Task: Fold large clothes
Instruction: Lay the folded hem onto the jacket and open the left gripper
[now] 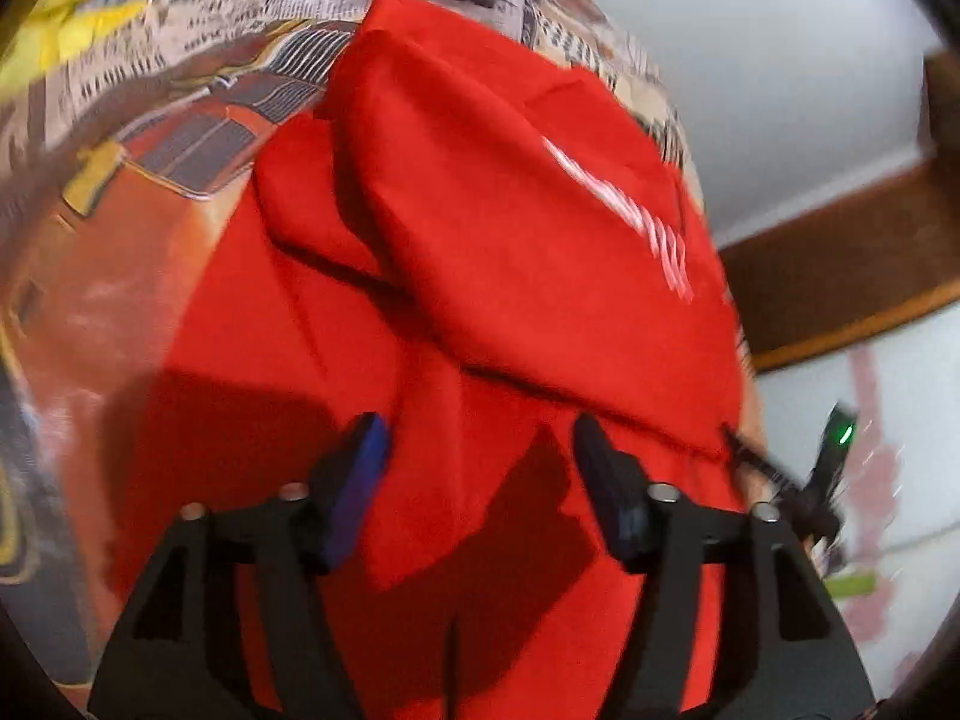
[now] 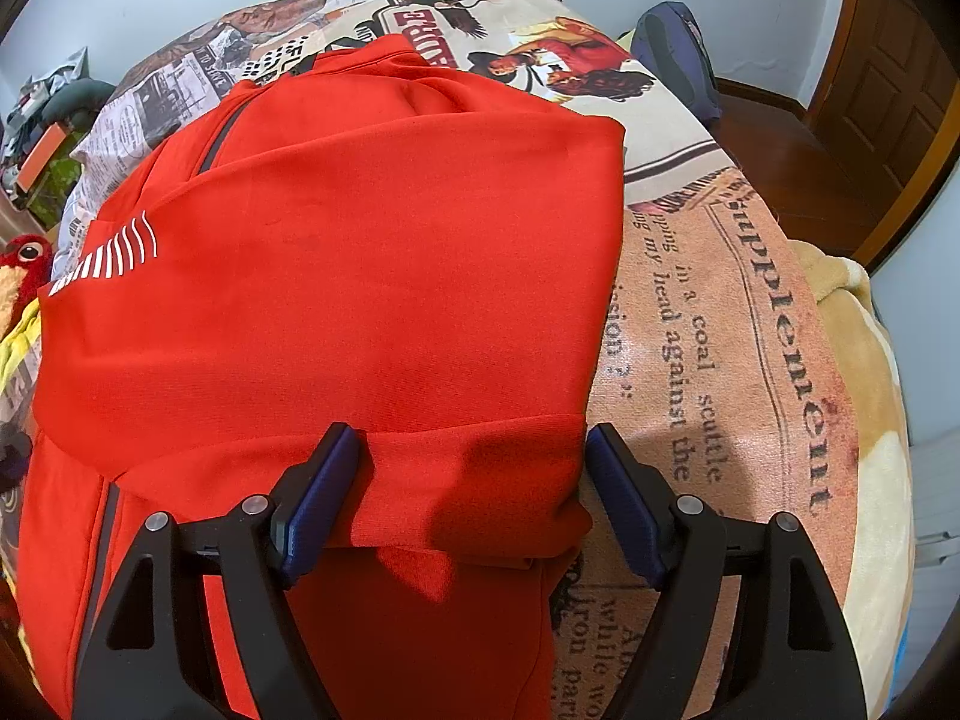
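A large red jacket (image 2: 336, 276) with white stripe marks (image 2: 114, 252) and a dark zip lies partly folded on a bed with a newspaper-print cover (image 2: 732, 324). My right gripper (image 2: 474, 450) is open, its jaws standing on either side of a folded red edge near the garment's right corner. In the left wrist view the same red jacket (image 1: 480, 228) lies in layered folds. My left gripper (image 1: 480, 438) is open just above the cloth, holding nothing. That view is blurred.
A yellow cloth (image 1: 66, 30) lies at the far left of the bed. A red plush toy (image 2: 24, 264) sits by the left edge. A dark bag (image 2: 678, 54), a wooden door (image 2: 888, 78) and a beige blanket (image 2: 864, 420) stand to the right.
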`<state>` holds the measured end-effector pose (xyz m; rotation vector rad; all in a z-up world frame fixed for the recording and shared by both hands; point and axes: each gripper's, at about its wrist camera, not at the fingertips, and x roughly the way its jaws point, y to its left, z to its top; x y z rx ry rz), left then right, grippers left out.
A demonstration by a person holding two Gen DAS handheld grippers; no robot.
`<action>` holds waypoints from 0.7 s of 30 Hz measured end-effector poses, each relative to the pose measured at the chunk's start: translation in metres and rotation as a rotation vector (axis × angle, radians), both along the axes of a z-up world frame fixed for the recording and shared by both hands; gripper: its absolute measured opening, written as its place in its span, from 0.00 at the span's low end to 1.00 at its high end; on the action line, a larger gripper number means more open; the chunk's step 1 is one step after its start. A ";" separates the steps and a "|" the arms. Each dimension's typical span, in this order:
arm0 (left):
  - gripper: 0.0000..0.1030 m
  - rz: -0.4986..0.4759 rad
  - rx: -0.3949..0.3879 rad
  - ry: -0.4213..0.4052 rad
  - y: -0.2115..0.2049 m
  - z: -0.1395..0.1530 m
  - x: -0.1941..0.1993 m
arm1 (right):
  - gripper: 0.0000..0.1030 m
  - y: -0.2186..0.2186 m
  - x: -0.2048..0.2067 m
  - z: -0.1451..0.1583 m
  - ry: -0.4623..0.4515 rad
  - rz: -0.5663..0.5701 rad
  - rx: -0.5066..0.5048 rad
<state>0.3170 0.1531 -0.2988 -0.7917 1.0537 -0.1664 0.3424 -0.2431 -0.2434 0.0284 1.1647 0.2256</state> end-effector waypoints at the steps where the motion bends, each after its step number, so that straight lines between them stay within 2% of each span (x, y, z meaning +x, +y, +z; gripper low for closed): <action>1: 0.63 0.017 -0.034 -0.006 0.002 -0.001 0.002 | 0.74 0.000 0.000 0.000 -0.001 0.000 0.001; 3: 0.63 0.069 -0.136 -0.020 0.011 -0.005 0.005 | 0.74 0.000 0.000 0.000 -0.002 -0.001 0.003; 5: 0.63 0.111 -0.179 -0.033 0.019 -0.004 0.008 | 0.74 0.000 0.000 -0.001 -0.002 -0.001 0.007; 7: 0.61 0.140 -0.163 -0.056 0.024 0.006 0.005 | 0.75 -0.001 0.000 -0.001 -0.001 0.000 0.014; 9: 0.61 0.148 -0.089 -0.082 0.024 0.022 -0.001 | 0.76 -0.001 0.000 -0.001 0.000 0.002 0.017; 11: 0.61 0.124 -0.057 -0.094 0.020 0.030 -0.006 | 0.77 0.000 0.000 -0.002 -0.002 0.004 0.018; 14: 0.61 0.052 -0.100 -0.065 0.006 0.027 -0.003 | 0.78 0.000 0.000 -0.002 -0.004 0.005 0.019; 17: 0.61 0.023 -0.139 -0.022 -0.006 0.008 0.010 | 0.78 0.001 0.000 -0.002 -0.005 0.004 0.019; 20: 0.53 0.060 -0.186 -0.025 -0.003 -0.011 0.026 | 0.78 0.001 0.000 -0.002 -0.006 0.004 0.019; 21: 0.42 0.083 -0.211 -0.050 0.001 -0.013 0.030 | 0.78 0.001 0.000 -0.002 -0.005 0.004 0.019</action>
